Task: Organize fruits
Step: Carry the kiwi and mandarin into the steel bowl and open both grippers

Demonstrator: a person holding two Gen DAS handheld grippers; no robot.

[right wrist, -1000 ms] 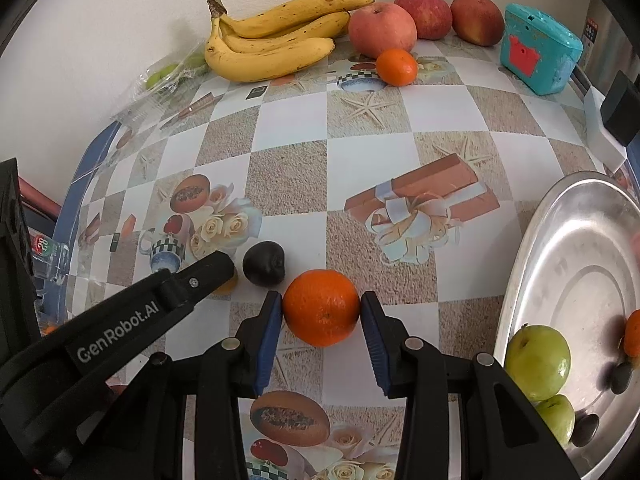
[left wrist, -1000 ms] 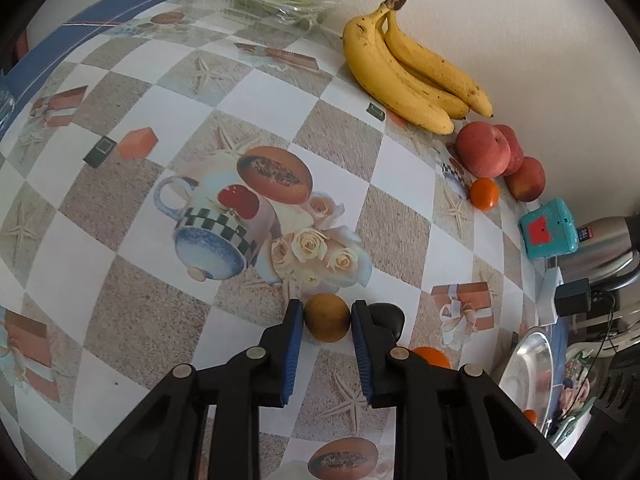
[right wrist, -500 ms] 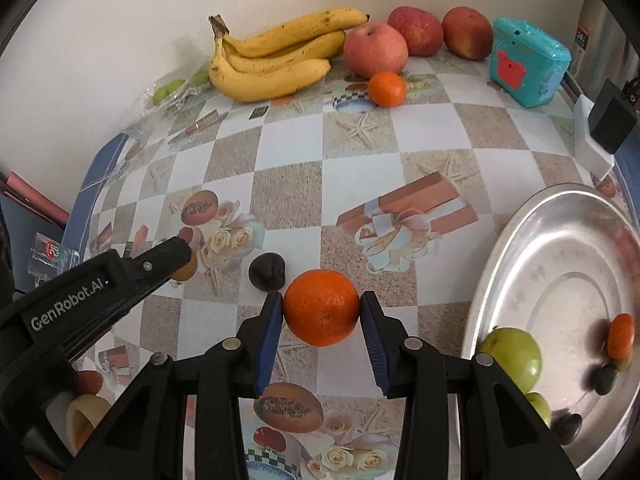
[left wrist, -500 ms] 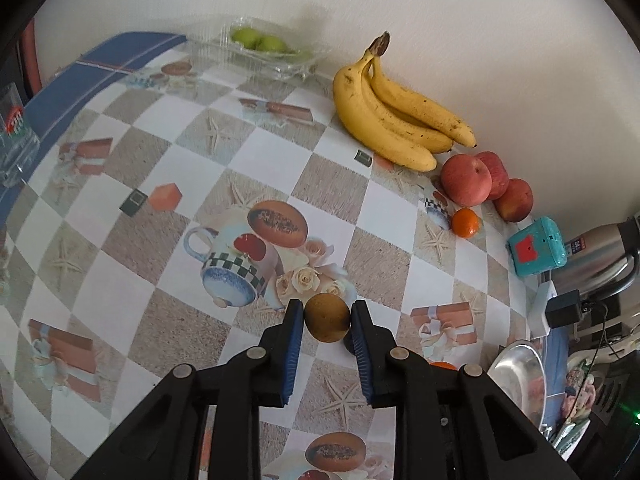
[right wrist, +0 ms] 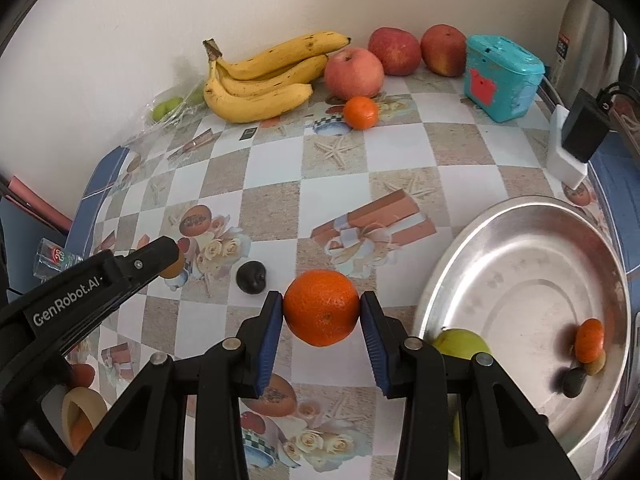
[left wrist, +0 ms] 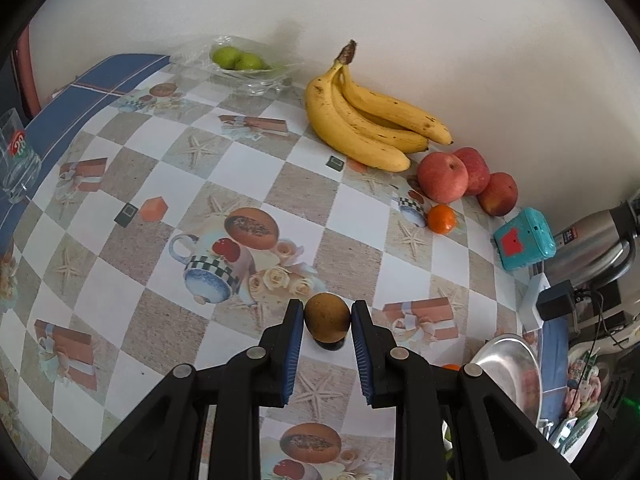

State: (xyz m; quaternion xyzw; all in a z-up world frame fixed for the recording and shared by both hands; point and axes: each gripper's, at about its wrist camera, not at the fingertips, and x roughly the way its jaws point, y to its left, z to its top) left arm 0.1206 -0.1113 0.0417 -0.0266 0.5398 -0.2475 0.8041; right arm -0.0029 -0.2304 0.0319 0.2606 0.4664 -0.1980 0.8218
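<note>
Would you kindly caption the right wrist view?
Right gripper holds an orange beside the steel tray.

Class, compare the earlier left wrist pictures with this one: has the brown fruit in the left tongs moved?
Yes. The brown fruit, clamped in the left tongs, has risen off the table: the bananas look smaller and more table shows.

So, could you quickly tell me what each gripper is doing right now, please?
Left gripper: closed on a small brown fruit.
Right gripper: closed on an orange.
</note>
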